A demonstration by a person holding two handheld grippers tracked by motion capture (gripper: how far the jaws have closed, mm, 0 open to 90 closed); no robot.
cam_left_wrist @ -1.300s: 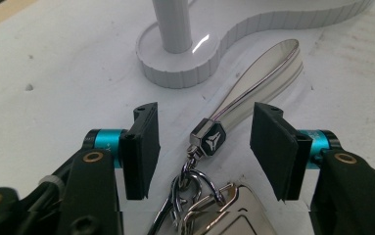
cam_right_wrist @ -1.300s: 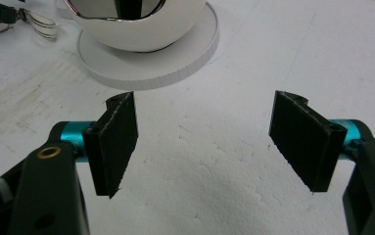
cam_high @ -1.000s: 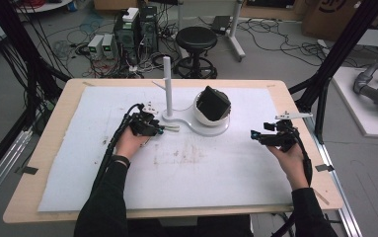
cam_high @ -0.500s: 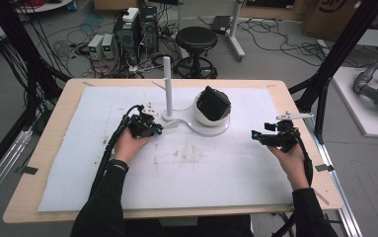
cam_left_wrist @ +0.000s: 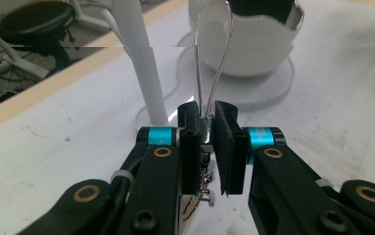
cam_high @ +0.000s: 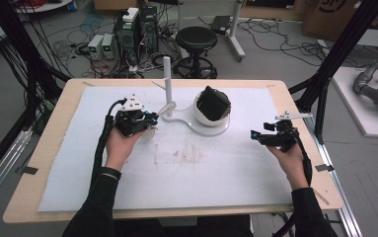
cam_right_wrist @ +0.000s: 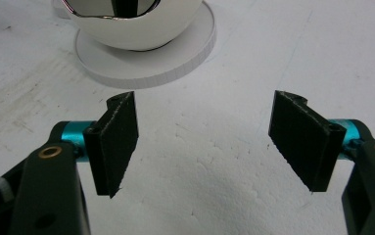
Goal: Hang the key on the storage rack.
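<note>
- The bench carries a white mat that stops short of the wooden edges on every side; the near half of the mat lies bare between the two forearms.
- At the far middle stands a white post on a flat white base, and on that base sits a white egg-shaped holder with a dark inside.
- The left gripper is held just left of the post, above the mat. In the left gripper view its jaws are pressed together on the stem of a thin metal wire loop.
- The loop rises from the jaws toward the egg-shaped holder, with the post just beside it on the left.
- The right gripper hangs near the right edge of the mat, well apart from the holder. Its jaws stand spread, with bare mat between them in the right gripper view.
- Against the earlier frames, the left gripper's jaws have just been closing, with the loop's stem between them; the left hand now sits higher and a little farther left, clear of the base.
- The right hand and the holder have kept their places.
</note>
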